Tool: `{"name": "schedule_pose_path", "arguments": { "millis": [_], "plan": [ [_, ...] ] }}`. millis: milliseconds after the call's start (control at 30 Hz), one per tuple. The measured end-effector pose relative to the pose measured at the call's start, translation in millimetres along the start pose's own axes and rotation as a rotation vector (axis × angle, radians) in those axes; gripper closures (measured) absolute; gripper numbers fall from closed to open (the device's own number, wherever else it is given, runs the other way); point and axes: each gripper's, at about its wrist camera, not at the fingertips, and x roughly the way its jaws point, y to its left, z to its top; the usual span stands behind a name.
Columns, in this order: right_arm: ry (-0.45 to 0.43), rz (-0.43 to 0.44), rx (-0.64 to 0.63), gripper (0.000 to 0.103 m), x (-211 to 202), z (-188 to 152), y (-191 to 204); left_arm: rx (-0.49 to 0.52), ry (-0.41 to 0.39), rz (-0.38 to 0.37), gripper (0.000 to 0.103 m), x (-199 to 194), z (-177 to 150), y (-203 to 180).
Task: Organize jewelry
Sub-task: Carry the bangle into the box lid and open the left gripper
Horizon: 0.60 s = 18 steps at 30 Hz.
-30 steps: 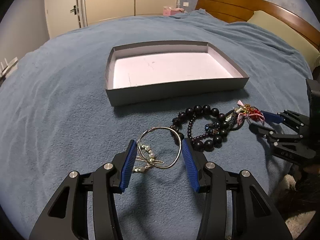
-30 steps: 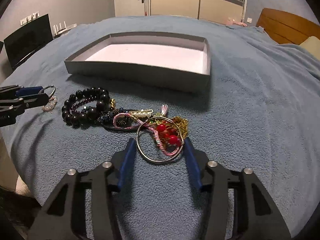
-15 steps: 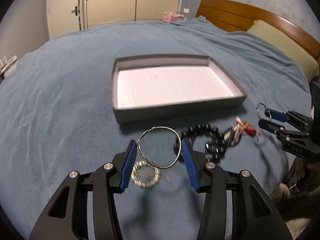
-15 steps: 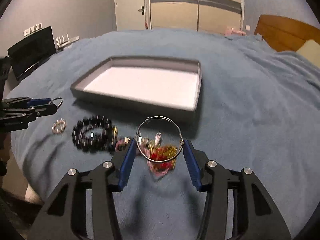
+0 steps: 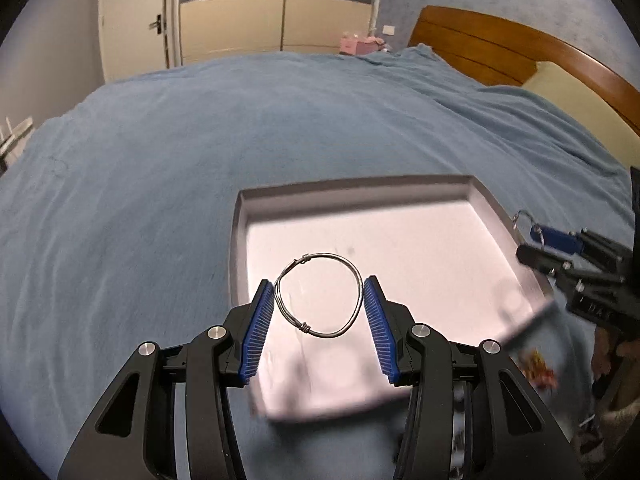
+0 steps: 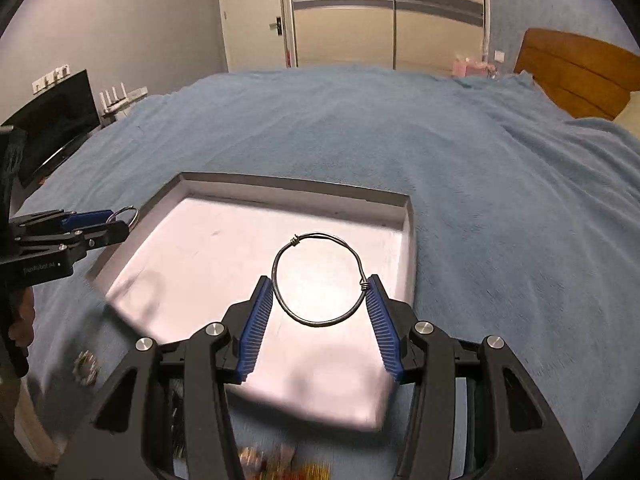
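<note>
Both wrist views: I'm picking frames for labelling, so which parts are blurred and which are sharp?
Left wrist view: wire bangle and fingers sharp, tray near edge smeared. Right wrist view: bangle sharp, tray near edge and jewelry pile blurred.

Blue-covered bed, wooden headboard, cream wardrobe.

2 wire bangles, 1 tray

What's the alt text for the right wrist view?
Right gripper holds a wire bangle between its blue pads above a shallow grey tray on a blue bedspread. At left, the left gripper holds another ring.
</note>
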Motion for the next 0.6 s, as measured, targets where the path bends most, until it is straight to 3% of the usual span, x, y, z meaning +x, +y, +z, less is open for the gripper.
{"name": "schedule_pose_path", "arguments": {
  "millis": [233,433,600],
  "plan": [
    [0.091,-0.033,0.011,0.055,54.8,20.2,-3.8,-0.002,0.079,0.016,0.055,55.9,34.9,4.5],
    [0.168,-0.061,-0.005,0.055,79.8,20.6,-0.8,-0.023,0.165,0.040,0.055,90.5,38.7,13.0],
    [0.183,-0.071,-0.017,0.055,86.5,17.1,2.5,-0.020,0.170,0.045,0.055,96.1,40.2,8.9]
  ]
}}
